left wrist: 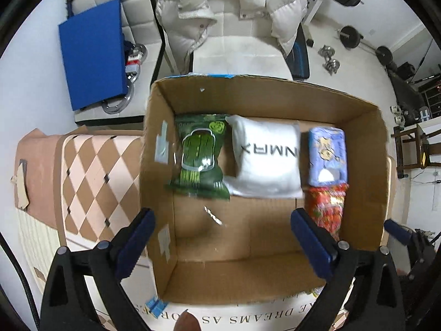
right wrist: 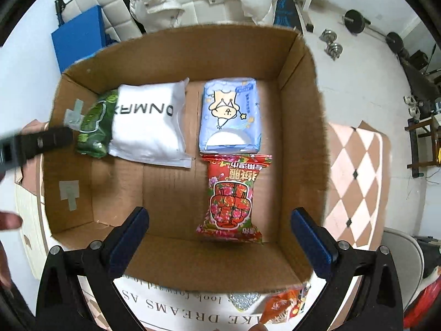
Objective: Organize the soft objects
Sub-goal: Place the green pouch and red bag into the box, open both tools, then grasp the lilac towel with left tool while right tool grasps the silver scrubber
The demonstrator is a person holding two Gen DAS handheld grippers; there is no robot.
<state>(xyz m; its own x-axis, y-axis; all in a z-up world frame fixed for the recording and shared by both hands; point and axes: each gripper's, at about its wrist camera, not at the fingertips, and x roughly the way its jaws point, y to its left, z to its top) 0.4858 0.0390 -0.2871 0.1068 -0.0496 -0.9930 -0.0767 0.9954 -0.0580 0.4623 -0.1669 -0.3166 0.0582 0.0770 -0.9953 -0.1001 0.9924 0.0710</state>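
Holding four soft packs, the cardboard box (right wrist: pixel 297 127) carries one green pack (right wrist: pixel 95 124) touching one white pillow pack (right wrist: pixel 148 127), plus one blue pack (right wrist: pixel 230 115) above one red pack (right wrist: pixel 234 195), while both the left gripper (left wrist: pixel 223 242) and right gripper (right wrist: pixel 220 237) hover with fingers spread, gripping nothing.

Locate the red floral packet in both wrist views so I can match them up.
Left wrist view: red floral packet lies at the box's right side, partly hidden behind the left claw's right finger.
Right wrist view: red floral packet lies right of centre on the box floor, in full view.
Shared landmark: the blue cartoon packet directly beyond it, touching its far end.
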